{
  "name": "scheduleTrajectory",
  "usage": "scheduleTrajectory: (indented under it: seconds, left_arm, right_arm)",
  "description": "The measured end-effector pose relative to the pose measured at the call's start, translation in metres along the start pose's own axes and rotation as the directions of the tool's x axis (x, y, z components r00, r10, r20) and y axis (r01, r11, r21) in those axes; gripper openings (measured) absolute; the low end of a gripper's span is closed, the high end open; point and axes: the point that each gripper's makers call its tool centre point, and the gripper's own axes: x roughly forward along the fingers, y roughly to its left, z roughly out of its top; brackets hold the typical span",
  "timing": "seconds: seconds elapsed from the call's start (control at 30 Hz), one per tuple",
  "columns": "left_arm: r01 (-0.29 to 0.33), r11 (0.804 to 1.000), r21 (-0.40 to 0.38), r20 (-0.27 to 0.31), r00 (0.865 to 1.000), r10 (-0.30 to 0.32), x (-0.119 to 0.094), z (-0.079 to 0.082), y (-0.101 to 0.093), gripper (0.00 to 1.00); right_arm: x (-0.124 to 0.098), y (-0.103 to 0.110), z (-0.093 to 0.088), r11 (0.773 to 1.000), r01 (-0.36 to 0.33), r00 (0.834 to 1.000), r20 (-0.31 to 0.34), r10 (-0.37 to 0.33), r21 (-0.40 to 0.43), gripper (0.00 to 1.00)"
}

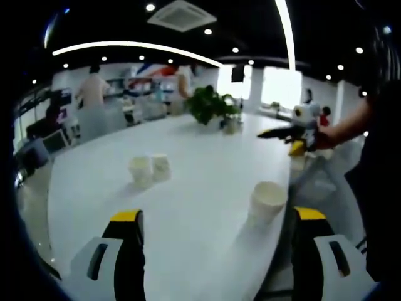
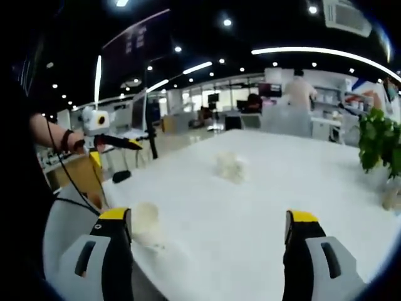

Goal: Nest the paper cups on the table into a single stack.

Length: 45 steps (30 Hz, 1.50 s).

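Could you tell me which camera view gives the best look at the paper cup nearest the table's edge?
The left gripper view: the nearest cup stands sharp and unobstructed there. In the right gripper view it is blurred, beside that gripper's jaw.

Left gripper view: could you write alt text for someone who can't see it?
Three paper cups stand on a white table: two close together, one alone near the edge. The left gripper is open in the foreground; the right gripper enters at the right, before a potted plant.
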Motion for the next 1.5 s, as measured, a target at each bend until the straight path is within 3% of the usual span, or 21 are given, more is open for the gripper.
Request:
scheduleTrajectory:
  seconds: [1.17, 1.5]
  left_arm:
    - [-0.027, 1.0, 0.0, -0.002, 1.0, 0.027, 0.012, 0.016, 0.037, 0.96]
    - [-0.031, 0.999, 0.008, -0.027, 0.999, 0.031, 0.027, 0.021, 0.047, 0.95]
  right_arm:
    - [0.004, -0.003, -0.004, 1.0, 0.0, 1.0, -0.013, 0.0, -0.003, 1.0]
    - [0.003, -0.008, -0.006, 1.0, 0.01, 1.0, -0.011, -0.01, 0.006, 1.0]
